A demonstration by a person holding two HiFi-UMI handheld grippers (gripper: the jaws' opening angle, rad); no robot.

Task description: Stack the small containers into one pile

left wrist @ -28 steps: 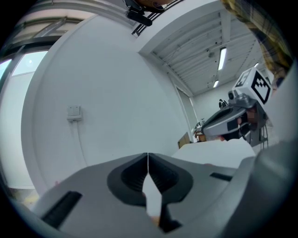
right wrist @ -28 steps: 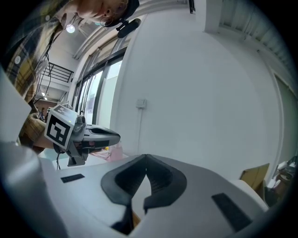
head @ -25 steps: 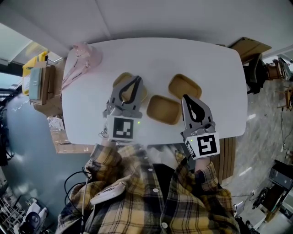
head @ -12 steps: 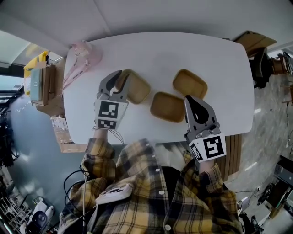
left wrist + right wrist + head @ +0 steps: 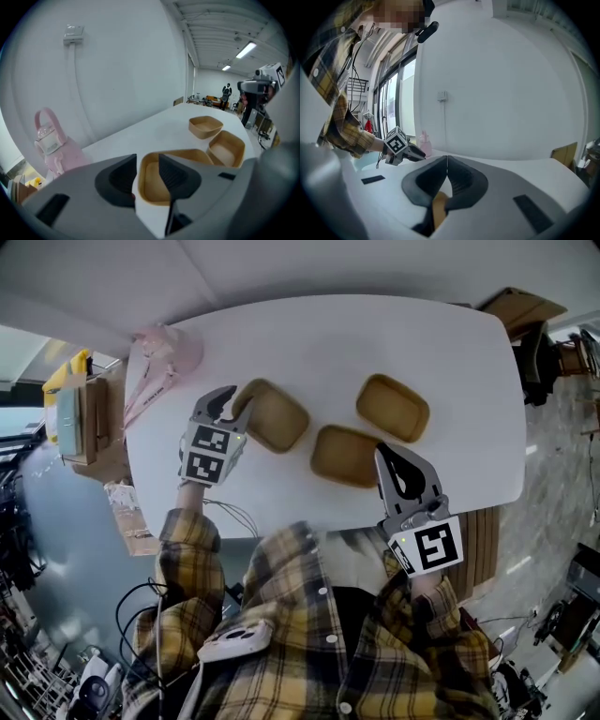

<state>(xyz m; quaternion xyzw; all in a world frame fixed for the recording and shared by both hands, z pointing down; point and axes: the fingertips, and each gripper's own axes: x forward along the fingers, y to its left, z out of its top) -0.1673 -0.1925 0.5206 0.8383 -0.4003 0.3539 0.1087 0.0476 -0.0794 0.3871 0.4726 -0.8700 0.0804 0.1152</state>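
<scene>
Tan container (image 5: 274,415) sat left on table (image 5: 375,343). Left gripper (image 5: 230,401) had just been opening, jaws straddling container's rim without pressing, likely set for pickup. Right gripper (image 5: 384,454) closed, empty, beside middle container (image 5: 342,454).

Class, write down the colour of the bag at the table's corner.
Pale pink. The bag shows best in the left gripper view.

**Three containers, unstacked**

Tan, shallow, rounded-square, open side up and empty, all flat on the white table (image 5: 356,338). Left container (image 5: 273,415) toward the table's left side. Middle container (image 5: 344,455) just beside it, nearer the front edge. Right container (image 5: 393,408) just beside the middle one, farther back. Each separate.
</scene>
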